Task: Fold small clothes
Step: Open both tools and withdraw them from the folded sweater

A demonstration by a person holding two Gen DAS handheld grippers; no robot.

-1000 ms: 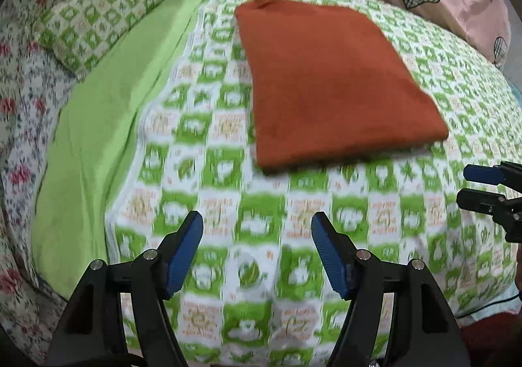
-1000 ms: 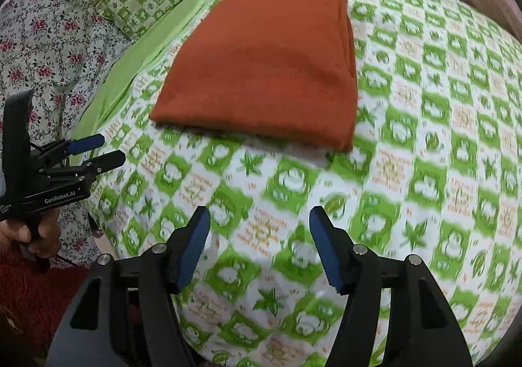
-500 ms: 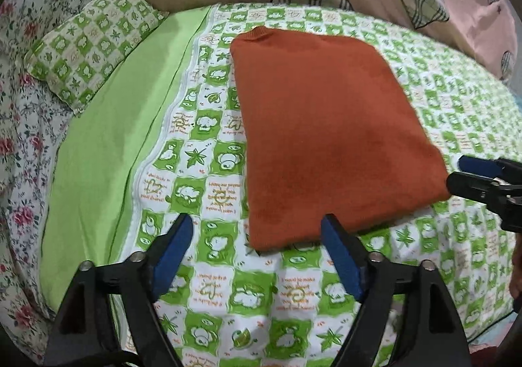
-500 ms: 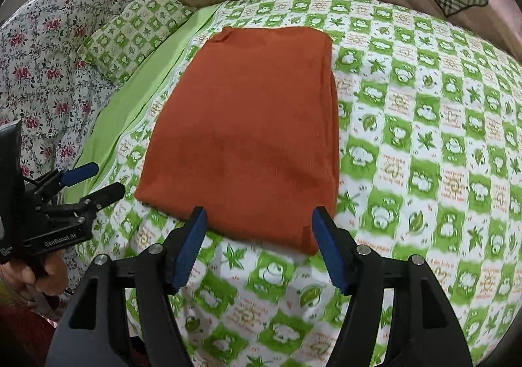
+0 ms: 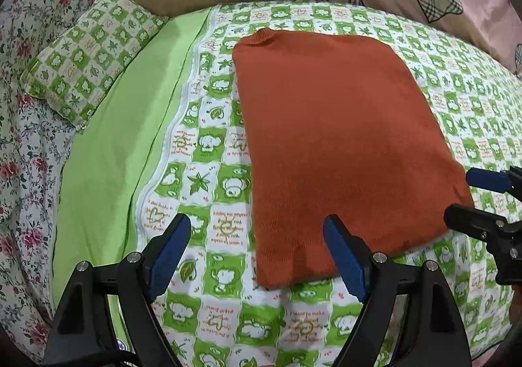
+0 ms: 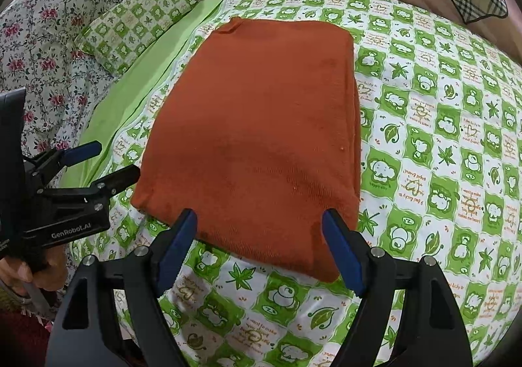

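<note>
Lying folded, orange garment [image 5: 339,145], pillow [image 5: 88,50] beside

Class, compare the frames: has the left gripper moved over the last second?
Yes. The left gripper has advanced toward the orange garment; its near corner now lies between the fingers, where only the green checked sheet showed before.

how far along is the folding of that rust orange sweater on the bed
Partly done: the rust-orange knit sweater lies flat as a tidy rectangle on the green checked bedsheet. In hand: nothing; the left gripper and right gripper are open at its near edge. Probably left: another fold.
</note>
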